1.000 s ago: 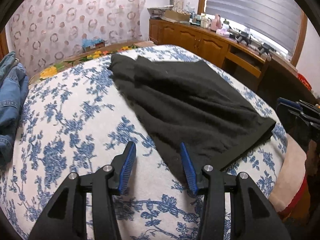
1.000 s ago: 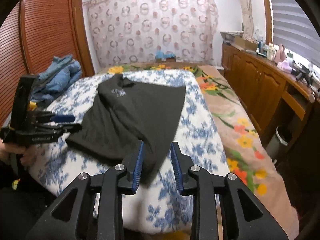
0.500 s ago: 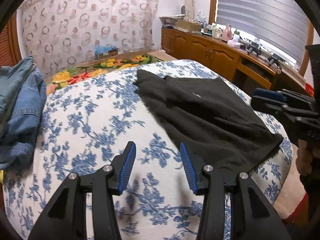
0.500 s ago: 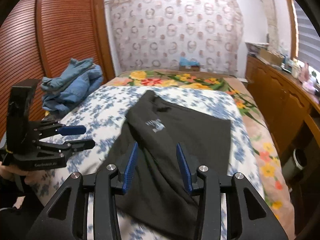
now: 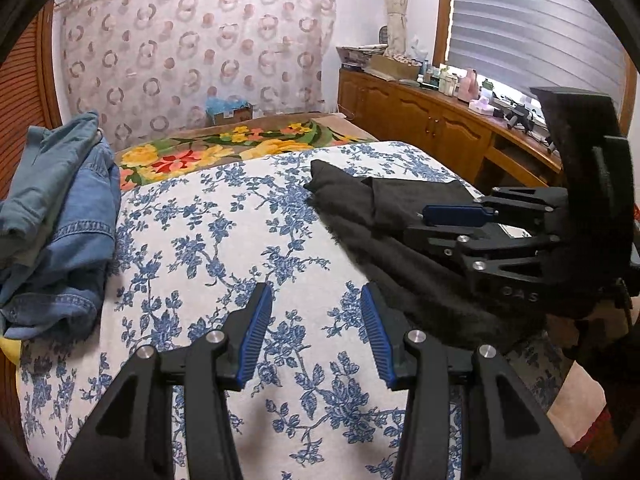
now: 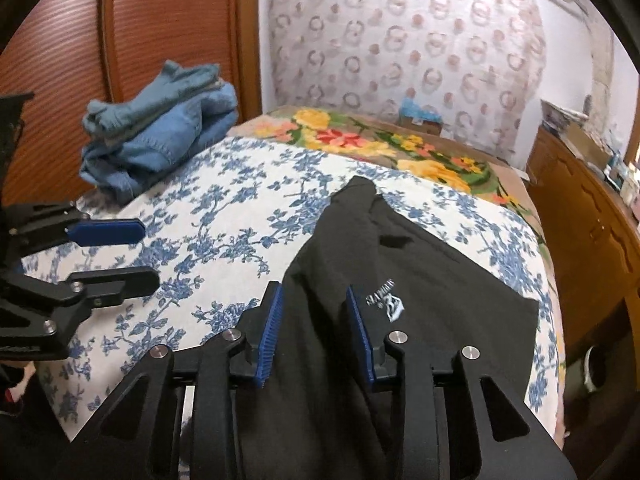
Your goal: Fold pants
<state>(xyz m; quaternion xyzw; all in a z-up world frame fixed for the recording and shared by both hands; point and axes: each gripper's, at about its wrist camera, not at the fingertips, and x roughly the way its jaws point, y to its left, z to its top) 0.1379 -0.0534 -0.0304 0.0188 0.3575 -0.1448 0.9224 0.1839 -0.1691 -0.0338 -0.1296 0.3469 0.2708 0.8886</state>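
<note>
The black pants lie folded flat on the blue-flowered bed cover, a small white logo facing up. They also show in the left wrist view at the right. My right gripper is open and empty, hovering above the pants' near left part. My left gripper is open and empty above bare bed cover, left of the pants. Each gripper appears in the other's view: the right one over the pants, the left one over the cover.
A pile of blue denim clothes sits at the bed's left side, also seen in the right wrist view. A floral blanket lies behind. A wooden cabinet with clutter runs along the right. A wooden wardrobe stands left.
Both grippers have swung left and risen. The left one moved off the pants' edge to over bare cover. The right one moved further onto the pants and its jaws opened wider.
</note>
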